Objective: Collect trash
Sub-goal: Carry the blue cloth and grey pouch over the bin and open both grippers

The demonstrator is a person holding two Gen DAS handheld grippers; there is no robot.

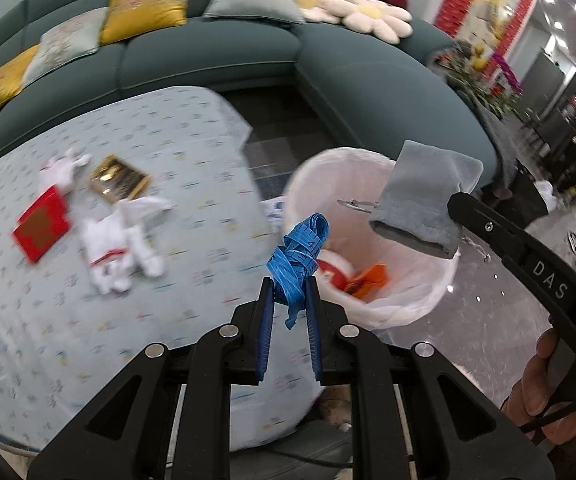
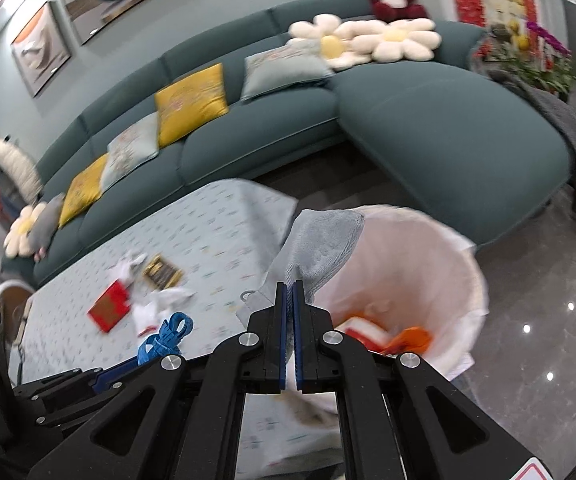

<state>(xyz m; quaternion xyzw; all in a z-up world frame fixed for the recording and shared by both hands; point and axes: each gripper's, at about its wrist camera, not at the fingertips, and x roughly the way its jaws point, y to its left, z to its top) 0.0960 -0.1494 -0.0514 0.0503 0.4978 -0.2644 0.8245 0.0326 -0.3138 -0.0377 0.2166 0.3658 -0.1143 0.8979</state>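
Observation:
My left gripper [image 1: 289, 286] is shut on a bundled blue measuring tape [image 1: 297, 258], held at the near rim of a white-lined trash bin [image 1: 371, 172]. My right gripper [image 2: 289, 284] is shut on a grey cloth [image 2: 319, 240] that hangs over the bin [image 2: 447, 264]; from the left wrist view that cloth [image 1: 423, 204] dangles from the right gripper [image 1: 453, 202] above the bin's right side. Red, white and orange scraps [image 1: 351, 276] lie in the bin. On the patterned tablecloth [image 1: 88, 340] remain a red packet [image 1: 42, 228], a gold box [image 1: 120, 180] and crumpled white paper [image 1: 120, 236].
A teal sofa [image 2: 272, 136] with yellow and grey cushions curves behind the table, its chaise [image 2: 447, 128] just beyond the bin. Glossy grey floor [image 2: 547, 360] lies right of the bin. A person's hand [image 1: 543, 380] grips the right tool. Plants [image 1: 483, 80] stand at the far right.

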